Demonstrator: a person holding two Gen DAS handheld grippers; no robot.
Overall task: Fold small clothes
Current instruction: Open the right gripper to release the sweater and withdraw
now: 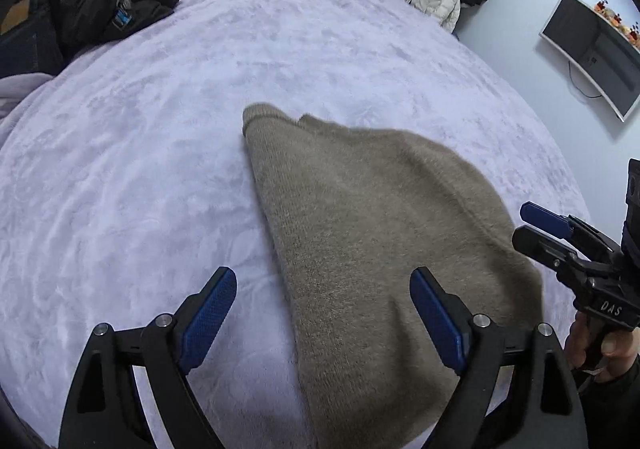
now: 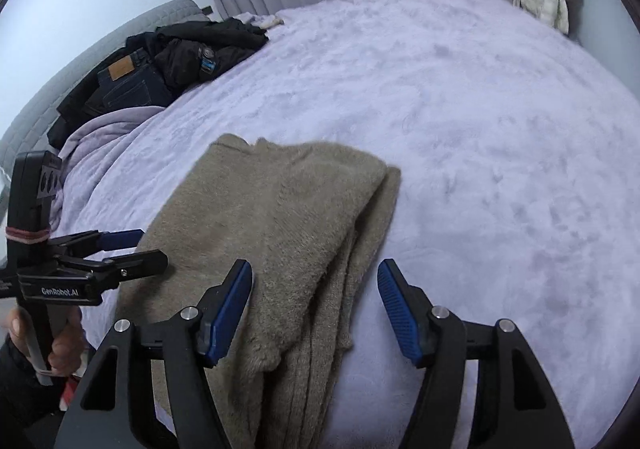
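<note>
Four fingers (image 1: 212,305) spread above one sweater (image 1: 360,229).

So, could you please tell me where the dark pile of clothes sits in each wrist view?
Left wrist: dark pile of clothes at upper left, on the bed's far corner.
Right wrist: the pile at left of centre, upper half, by the headboard.
Shared landmark: the tan sweater.

— What is lying on the bed?
— A taupe knit sweater (image 1: 360,233) is lying folded lengthwise into a long strip, running from near to far.
— And its edges?
— Along its right side the stacked layers (image 2: 360,249) are showing (fuzzy, slightly uneven), while a ribbed hem (image 1: 260,113) is resting at the far left corner.
</note>
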